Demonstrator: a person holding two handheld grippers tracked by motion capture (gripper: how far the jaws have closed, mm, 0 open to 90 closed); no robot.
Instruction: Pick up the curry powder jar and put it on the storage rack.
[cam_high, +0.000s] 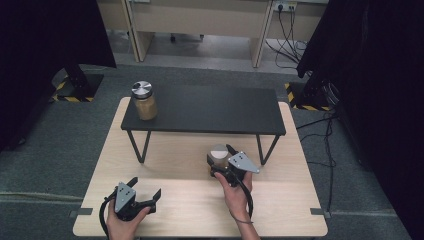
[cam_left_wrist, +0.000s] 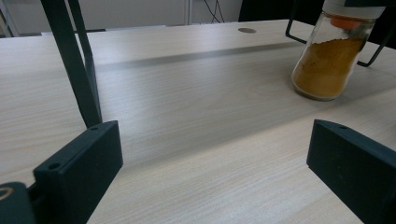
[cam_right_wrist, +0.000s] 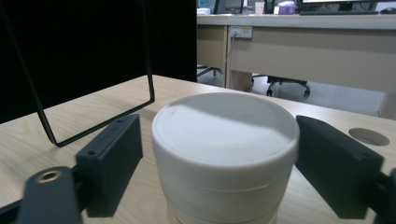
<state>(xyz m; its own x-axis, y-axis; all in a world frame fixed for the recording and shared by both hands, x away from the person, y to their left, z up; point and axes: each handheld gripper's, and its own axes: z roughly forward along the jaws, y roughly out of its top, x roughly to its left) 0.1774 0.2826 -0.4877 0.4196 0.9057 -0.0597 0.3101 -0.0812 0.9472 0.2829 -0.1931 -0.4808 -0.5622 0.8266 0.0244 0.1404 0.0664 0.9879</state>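
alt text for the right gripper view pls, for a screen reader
A white-lidded jar stands on a light wooden table between the right tongs' two black jaws, with small gaps showing on both sides. A thin black wire shelf leg stands behind left; office desks lie beyond.

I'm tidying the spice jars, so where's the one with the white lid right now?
In the high view the white-lidded jar stands on the wooden table, right of centre, before the black shelf, between the right hand-held gripper's open jaws.

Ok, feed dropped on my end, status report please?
Left gripper open, idle near table's front edge. Right gripper open, jaws either side of white-lidded jar, not clamped. Second jar on black shelf. Nothing in the way.
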